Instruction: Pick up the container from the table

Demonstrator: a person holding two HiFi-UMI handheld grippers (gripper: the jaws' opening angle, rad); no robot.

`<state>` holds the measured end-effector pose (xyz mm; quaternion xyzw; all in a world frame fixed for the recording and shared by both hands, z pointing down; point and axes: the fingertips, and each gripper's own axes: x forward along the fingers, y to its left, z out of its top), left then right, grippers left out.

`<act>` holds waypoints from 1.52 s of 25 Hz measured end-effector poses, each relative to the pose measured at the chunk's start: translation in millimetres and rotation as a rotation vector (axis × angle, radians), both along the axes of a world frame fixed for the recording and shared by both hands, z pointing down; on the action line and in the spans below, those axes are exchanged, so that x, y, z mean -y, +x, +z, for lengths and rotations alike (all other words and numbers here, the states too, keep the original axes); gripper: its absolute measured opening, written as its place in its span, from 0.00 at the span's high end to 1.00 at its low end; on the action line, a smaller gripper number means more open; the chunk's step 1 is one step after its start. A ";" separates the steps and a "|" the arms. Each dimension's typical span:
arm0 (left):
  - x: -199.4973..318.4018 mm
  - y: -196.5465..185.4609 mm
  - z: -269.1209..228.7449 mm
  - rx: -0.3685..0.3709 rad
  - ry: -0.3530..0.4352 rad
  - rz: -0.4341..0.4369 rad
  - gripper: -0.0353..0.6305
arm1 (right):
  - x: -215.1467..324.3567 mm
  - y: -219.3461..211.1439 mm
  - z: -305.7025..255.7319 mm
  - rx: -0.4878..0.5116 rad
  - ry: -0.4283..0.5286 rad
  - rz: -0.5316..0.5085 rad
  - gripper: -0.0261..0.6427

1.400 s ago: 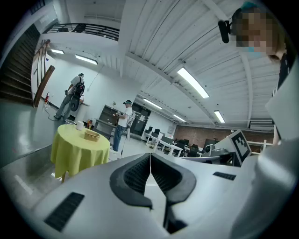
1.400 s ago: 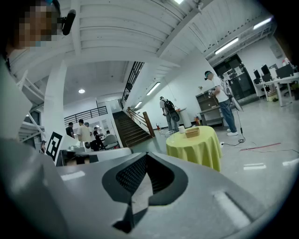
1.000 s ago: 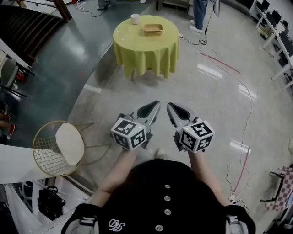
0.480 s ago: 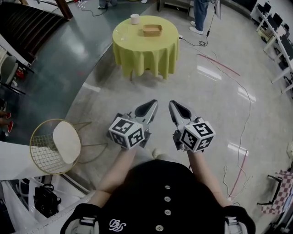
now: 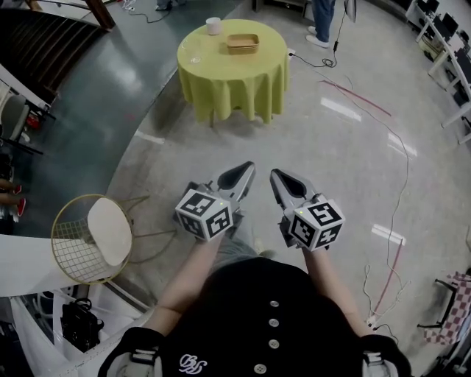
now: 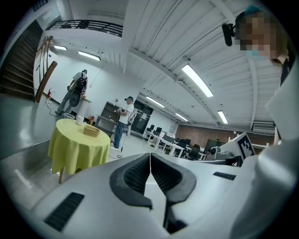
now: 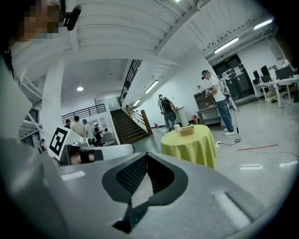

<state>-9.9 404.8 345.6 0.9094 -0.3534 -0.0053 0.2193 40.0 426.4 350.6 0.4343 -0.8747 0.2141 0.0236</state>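
Note:
A shallow tan container (image 5: 242,43) sits on a round table with a yellow cloth (image 5: 232,74), far ahead of me in the head view. It also shows as a tan stack (image 6: 91,130) on that table (image 6: 77,149) in the left gripper view, and as the container (image 7: 187,130) on the table (image 7: 189,147) in the right gripper view. My left gripper (image 5: 249,168) and right gripper (image 5: 274,175) are held side by side over the floor in front of my body, both shut and empty, well short of the table.
A white cup (image 5: 213,25) and a clear glass (image 5: 193,51) stand on the table beside the container. A wire chair with a white seat (image 5: 92,239) is at my left. Red and white cables (image 5: 383,140) run across the floor at the right. People stand beyond the table (image 5: 324,18).
The table has slid slightly up and left in the head view. Both grippers stay shut and keep their places side by side in the picture.

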 end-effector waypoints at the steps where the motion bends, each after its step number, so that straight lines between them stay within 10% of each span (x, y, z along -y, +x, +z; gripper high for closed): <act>1: 7.5 0.2 0.2 -0.004 0.002 -0.002 0.93 | 6.9 0.8 -0.7 -0.009 0.008 0.003 0.95; 23: 267.2 -30.5 3.1 -0.025 0.004 0.041 0.93 | 278.0 -32.4 2.8 -0.066 -0.003 0.074 0.95; 38: 350.3 -40.4 21.2 -0.059 -0.046 0.068 0.93 | 361.5 -45.7 23.2 -0.098 -0.054 0.082 0.95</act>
